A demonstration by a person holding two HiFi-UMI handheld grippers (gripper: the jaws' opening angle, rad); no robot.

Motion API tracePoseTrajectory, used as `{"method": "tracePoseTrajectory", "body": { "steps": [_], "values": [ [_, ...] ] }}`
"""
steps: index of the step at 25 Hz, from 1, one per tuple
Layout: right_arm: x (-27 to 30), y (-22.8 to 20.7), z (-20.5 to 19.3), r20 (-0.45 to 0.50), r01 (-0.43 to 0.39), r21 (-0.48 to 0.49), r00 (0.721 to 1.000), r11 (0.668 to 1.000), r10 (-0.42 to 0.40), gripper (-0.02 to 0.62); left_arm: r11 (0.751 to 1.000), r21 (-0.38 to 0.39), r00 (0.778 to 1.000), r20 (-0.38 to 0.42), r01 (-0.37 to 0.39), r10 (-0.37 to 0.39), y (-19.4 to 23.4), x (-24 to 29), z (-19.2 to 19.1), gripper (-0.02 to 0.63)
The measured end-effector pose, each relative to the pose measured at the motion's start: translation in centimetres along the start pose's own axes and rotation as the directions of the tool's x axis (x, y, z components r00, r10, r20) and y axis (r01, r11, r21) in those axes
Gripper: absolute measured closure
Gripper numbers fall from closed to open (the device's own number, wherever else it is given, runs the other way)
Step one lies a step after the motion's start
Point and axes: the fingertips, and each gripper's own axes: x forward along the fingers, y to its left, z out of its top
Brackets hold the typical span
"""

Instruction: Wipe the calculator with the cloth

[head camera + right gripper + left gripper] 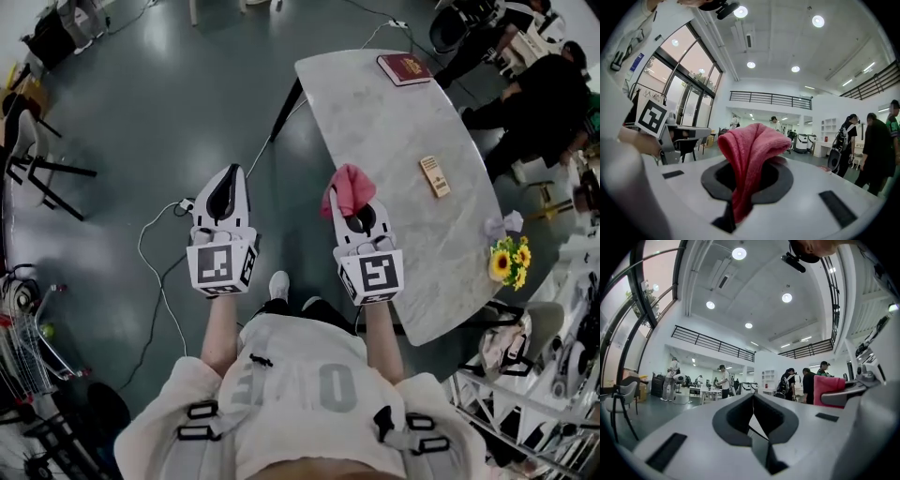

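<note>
Cloth (752, 145) in the grip: my right claw (352, 208) pinches the folded pink cloth, which stands up out of its jaws at the edge of the white table (375, 131). My left claw (752, 399), jaws pressed together on nothing, hangs level over the grey floor (141, 112) just left of the right one. The calculator (434, 175), a small tan slab, lies on the table ahead and right of the right claw, well apart from it. A red book (404, 67) lies farther ahead.
</note>
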Motion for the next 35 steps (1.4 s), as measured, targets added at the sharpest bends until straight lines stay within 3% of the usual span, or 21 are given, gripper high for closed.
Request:
{"method": "tracePoseTrajectory", "body": {
  "steps": [6,11,13,16,20,28,30,33,35],
  "values": [
    [-0.2,-4.2,-1.2,-0.009,0.06,0.024,0.998,0.998,-0.06,0.541,0.996,-0.02,0.996,-0.025,0.084,-0.085,-3.8,3.5,-1.5,0.586],
    [-2.4,-8.6,-0.6,0.009,0.133,0.049,0.991,0.99,-0.133,0.54,0.983,-0.002,0.983,-0.019,0.181,-0.181,-9.0,6.5,-0.1,0.586],
    [-3.7,-11.6,0.0,0.038,0.179,0.077,0.982,0.981,-0.183,0.54,0.97,0.012,0.97,0.008,0.245,-0.245,-12.4,8.6,1.2,0.586],
    [-7.3,-16.3,-0.6,0.044,0.277,0.125,0.958,0.953,-0.284,0.54,0.932,0.024,0.931,0.039,0.361,-0.362,-18.7,11.1,1.7,0.586],
    [-12.2,-21.8,-2.4,0.011,0.432,0.127,0.899,0.893,-0.437,0.54,0.867,0.012,0.867,0.036,0.497,-0.497,-26.2,13.8,1.6,0.586],
    [-18.7,-29.4,-5.5,-0.069,0.703,0.12,0.711,0.701,-0.7,0.54,0.703,0.011,0.702,0.045,0.712,-0.711,-36.7,19.5,0.4,0.586],
    [-19.5,-31.0,-5.9,-0.09,0.755,0.124,0.655,0.644,-0.75,0.54,0.644,0.014,0.643,0.031,0.765,-0.765,-39.1,21.1,-0.1,0.586],
    [-20.8,-33.4,-6.7,-0.126,0.824,0.128,0.565,0.552,-0.815,0.54,0.535,0.03,0.535,0.011,0.844,-0.845,-43.0,23.1,-0.6,0.586],
    [-21.0,-34.5,-7.0,-0.14,0.858,0.129,0.512,0.497,-0.847,0.54,0.479,0.031,0.479,0.015,0.877,-0.878,-44.3,24.5,-0.6,0.586]
  ]
}}
